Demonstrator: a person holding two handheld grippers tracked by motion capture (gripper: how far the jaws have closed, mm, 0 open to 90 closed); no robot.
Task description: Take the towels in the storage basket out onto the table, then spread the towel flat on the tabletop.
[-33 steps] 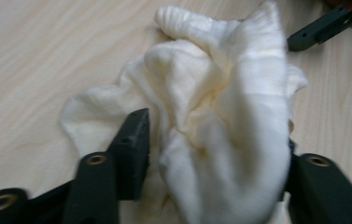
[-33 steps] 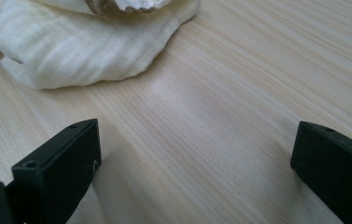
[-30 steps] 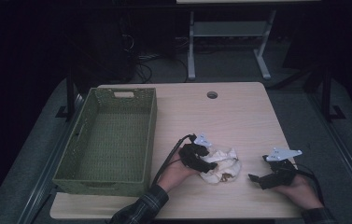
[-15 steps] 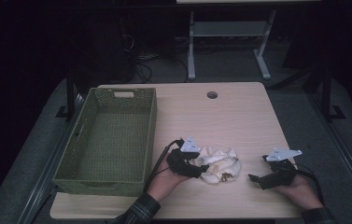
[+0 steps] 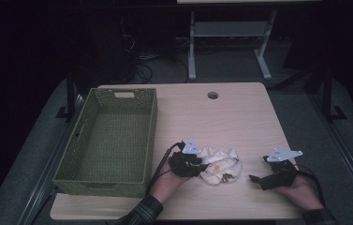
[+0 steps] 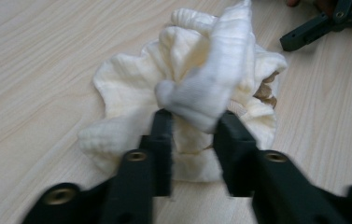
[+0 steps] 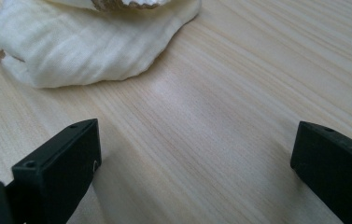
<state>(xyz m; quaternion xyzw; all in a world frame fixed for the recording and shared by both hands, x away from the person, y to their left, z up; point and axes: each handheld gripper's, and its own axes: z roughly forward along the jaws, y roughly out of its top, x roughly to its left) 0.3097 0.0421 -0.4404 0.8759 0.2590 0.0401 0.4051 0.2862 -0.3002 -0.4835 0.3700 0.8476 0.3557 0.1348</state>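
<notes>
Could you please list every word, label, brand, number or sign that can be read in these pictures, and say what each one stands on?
No readable text anywhere.
Grey plate on the left gripper: faint dark specks, too small to read.
Grey plate on the right gripper: the same, too small to read.
Cream cloth, green basket and table: no lettering.

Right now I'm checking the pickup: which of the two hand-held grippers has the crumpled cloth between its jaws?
The left hand-held gripper: its jaws have just been closing and pinch a fold of the cream cloth. The right hand-held gripper stands open over bare table.
</notes>
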